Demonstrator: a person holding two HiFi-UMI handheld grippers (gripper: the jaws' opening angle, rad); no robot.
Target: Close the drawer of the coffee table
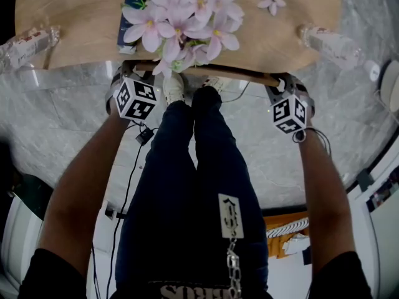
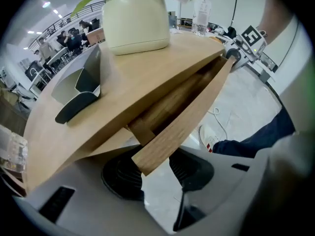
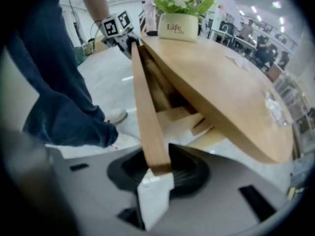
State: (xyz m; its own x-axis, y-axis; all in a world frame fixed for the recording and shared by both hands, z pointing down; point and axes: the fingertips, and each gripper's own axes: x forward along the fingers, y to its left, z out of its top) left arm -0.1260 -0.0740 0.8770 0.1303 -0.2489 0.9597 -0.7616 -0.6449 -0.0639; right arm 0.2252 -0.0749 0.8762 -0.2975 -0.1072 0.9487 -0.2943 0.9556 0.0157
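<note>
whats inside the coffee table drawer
Only bare wooden boards show in the gap behind the drawer front. The tabletop covers the rest of the inside, so whether the drawer holds anything cannot be seen.

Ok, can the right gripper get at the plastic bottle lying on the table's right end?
Probably yes: the plastic bottle lies close by with nothing blocking. But the right gripper is clamped on the drawer front, so it must let go first.

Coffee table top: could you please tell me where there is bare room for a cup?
Bare tabletop: between left bottle and flowers; between flowers and right bottle. Crowded: front edge, where left gripper and right gripper clamp the drawer front.
</note>
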